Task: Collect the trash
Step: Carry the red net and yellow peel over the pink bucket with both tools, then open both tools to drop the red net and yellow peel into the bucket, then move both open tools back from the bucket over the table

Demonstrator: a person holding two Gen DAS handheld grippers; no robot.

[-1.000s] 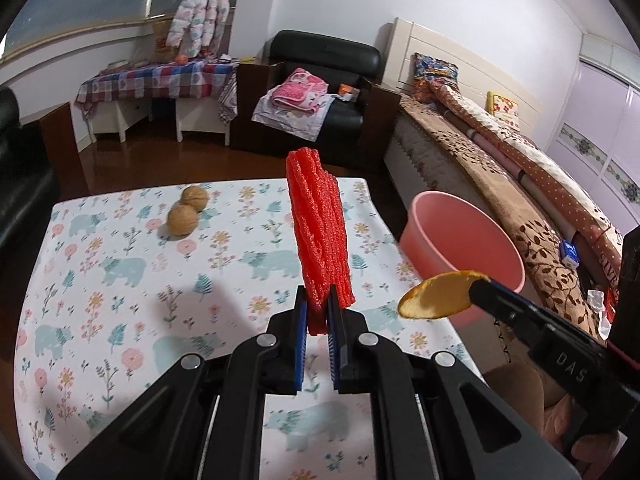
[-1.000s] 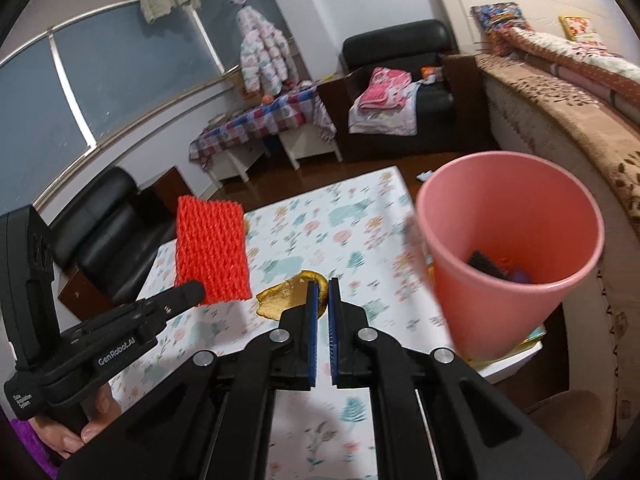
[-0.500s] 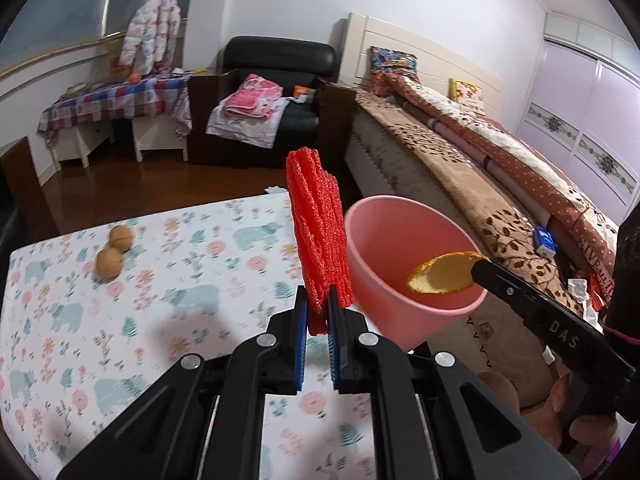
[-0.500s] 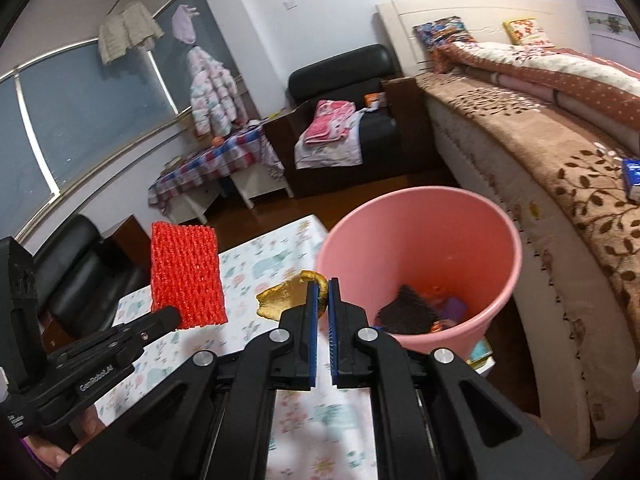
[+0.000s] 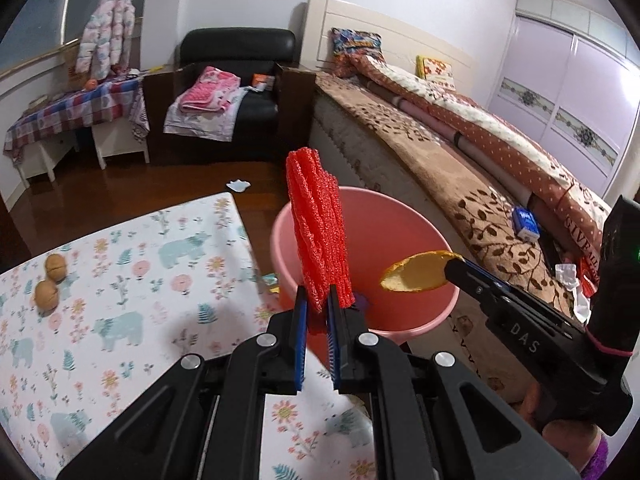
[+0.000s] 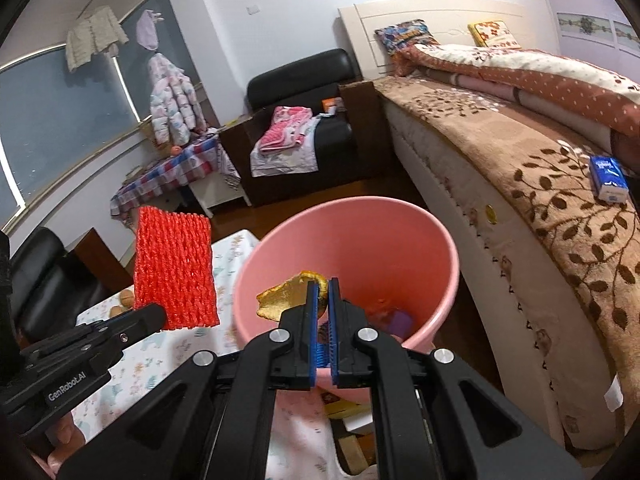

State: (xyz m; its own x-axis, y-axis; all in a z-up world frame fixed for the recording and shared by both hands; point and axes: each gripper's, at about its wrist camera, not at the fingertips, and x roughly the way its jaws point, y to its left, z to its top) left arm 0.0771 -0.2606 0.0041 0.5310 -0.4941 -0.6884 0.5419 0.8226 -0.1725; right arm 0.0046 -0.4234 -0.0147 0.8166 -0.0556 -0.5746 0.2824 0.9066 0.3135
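My left gripper (image 5: 317, 300) is shut on a red foam net (image 5: 318, 228) and holds it upright over the near rim of the pink bin (image 5: 404, 312). The net shows in the right wrist view (image 6: 174, 268), left of the bin (image 6: 400, 240). My right gripper (image 6: 323, 286) is shut on an orange peel (image 6: 286, 294) and holds it above the bin's mouth. The peel also shows in the left wrist view (image 5: 416, 274), over the bin. Trash (image 6: 398, 318) lies in the bin's bottom.
A table with a floral cloth (image 5: 120, 312) stands left of the bin, with two walnuts (image 5: 50, 282) on it. A bed (image 6: 540, 184) runs along the right. A black armchair (image 5: 236, 80) and a checked side table (image 5: 76, 108) stand at the back.
Both grippers have moved right from over the table to the pink bin, carrying the net and the peel. The peel is now over the bin's mouth.
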